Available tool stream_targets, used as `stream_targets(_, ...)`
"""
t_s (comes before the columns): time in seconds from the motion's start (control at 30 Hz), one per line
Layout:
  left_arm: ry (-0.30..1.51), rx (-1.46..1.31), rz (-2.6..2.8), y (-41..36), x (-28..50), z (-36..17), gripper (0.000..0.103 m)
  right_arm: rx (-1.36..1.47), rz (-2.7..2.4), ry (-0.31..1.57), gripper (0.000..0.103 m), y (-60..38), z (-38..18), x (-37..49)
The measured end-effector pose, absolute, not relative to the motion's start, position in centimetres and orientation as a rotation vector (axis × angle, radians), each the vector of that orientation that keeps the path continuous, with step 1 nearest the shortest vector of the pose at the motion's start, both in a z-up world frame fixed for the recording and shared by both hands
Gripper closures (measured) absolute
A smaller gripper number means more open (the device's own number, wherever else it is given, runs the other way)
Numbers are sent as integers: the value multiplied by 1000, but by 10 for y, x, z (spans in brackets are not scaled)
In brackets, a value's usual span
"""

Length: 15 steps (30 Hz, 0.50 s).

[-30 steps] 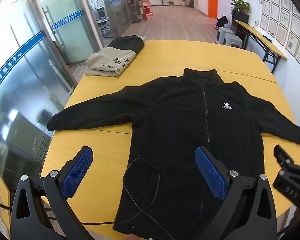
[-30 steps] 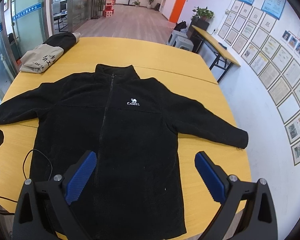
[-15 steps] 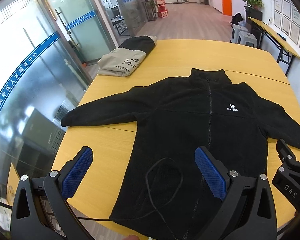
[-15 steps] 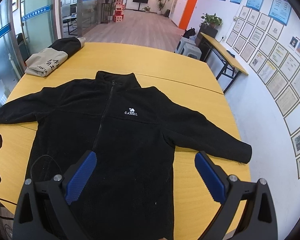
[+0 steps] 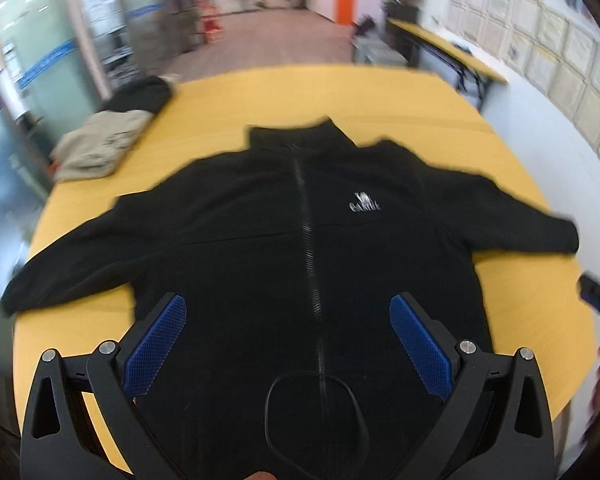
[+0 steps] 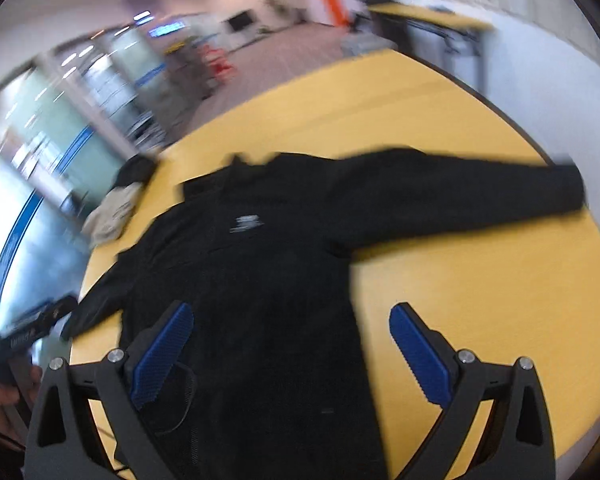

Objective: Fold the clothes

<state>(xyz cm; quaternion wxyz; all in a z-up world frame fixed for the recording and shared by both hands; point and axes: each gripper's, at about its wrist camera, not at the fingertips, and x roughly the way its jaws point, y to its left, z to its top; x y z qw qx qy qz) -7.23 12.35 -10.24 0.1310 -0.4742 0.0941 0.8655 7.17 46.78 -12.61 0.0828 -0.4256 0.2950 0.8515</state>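
A: What is on the yellow table (image 5: 512, 280)?

B: A black fleece jacket (image 5: 260, 240) lies flat on it, front up, collar toward twelve o'clock and hem toward six. The zipper (image 5: 306, 240) is closed and runs straight down the middle. A small white chest logo (image 5: 365, 202) sits just at the zipper's three o'clock side; blur keeps the lettering from being read.

A: And the sleeves?

B: Both are spread out on the tabletop. In the left wrist view one reaches toward eight o'clock and the other toward three o'clock. In the right wrist view, which is tilted and smeared, the jacket (image 6: 268, 280) fills the middle and one sleeve stretches toward two o'clock.

A: The grippers?

B: The left gripper (image 5: 287, 344) hangs over the lower front of the jacket, blue pads wide apart, nothing between them. The right gripper (image 6: 290, 350) is also spread wide and empty, one finger over the fleece, the other over bare table.

A: Anything else?

B: A thin black cable (image 5: 316, 412) loops on the jacket's hem near six o'clock. A folded beige and black garment (image 5: 108, 136) rests at the table's ten o'clock edge, well apart from the jacket.
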Motion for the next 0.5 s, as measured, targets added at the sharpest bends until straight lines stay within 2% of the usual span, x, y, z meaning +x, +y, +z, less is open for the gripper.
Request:
stream_targets(0.1, 309, -1304, 2449, 159, -100, -133, 0, -1133, 2420, 1105, 2, 545, -164, 93)
stream_targets(0.3, 399, -1248, 2344, 242, -171, -182, 0, -828, 2240, 1331, 2, 671, -222, 118)
stream_targets(0.4, 469, -1151, 2286, 297, -198, -186, 0, -737, 2180, 1381, 3, 710, -244, 118)
stream_targets(0.5, 553, -1053, 2224, 357, -216, -190, 0, -676, 2127, 1408, 8, 735, -261, 112)
